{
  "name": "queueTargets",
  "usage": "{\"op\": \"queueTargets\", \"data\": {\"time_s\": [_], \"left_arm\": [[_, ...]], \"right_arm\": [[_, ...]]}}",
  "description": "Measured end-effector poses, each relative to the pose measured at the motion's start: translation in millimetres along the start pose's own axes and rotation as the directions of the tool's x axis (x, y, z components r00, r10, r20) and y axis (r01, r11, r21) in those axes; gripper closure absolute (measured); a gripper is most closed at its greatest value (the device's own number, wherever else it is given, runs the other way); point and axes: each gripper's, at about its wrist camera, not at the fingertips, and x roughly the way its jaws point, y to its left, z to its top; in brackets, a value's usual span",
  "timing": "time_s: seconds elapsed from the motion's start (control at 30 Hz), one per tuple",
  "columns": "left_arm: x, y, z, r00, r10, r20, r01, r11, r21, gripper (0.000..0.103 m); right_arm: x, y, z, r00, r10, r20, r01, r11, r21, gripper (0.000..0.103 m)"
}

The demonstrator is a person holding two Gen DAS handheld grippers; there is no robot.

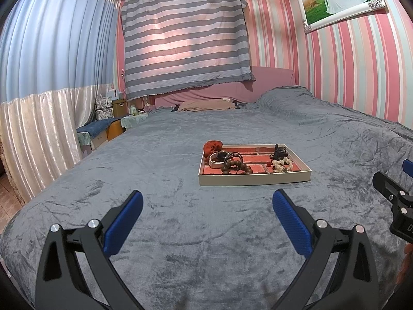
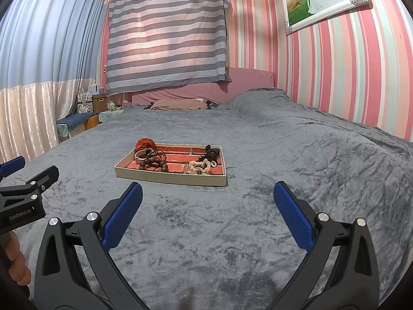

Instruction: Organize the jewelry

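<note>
Hovering short of the tray (image 1: 254, 178) on the bed (image 1: 180, 232), left gripper (image 1: 207, 201) and right gripper (image 2: 207, 193) both have fingers spread empty; next move probably calls for reaching in for the bead bracelet (image 1: 236, 168).

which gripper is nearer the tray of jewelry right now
Neither clearly. The left gripper faces the tray just right of its centre line; the right gripper sees it ahead and left. Both are open, short of it.

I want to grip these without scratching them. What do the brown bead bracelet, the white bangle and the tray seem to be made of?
Brown bead bracelet: probably wood, dark round beads with a dull sheen. White bangle: smooth and pale, perhaps jade or plastic; I cannot tell. Tray: likely cardboard, thin matte cream walls and a printed brick-pattern floor.
</note>
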Motion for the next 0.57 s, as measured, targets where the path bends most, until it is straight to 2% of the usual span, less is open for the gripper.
{"op": "queueTargets", "data": {"time_s": [0.57], "left_arm": [[-0.3,-5.5,0.9,1.0,0.0,0.003,0.0,1.0,0.007,0.005]], "right_arm": [[0.5,-0.5,-0.7,1.0,-0.001,-0.002,0.001,1.0,0.001,0.004]]}}
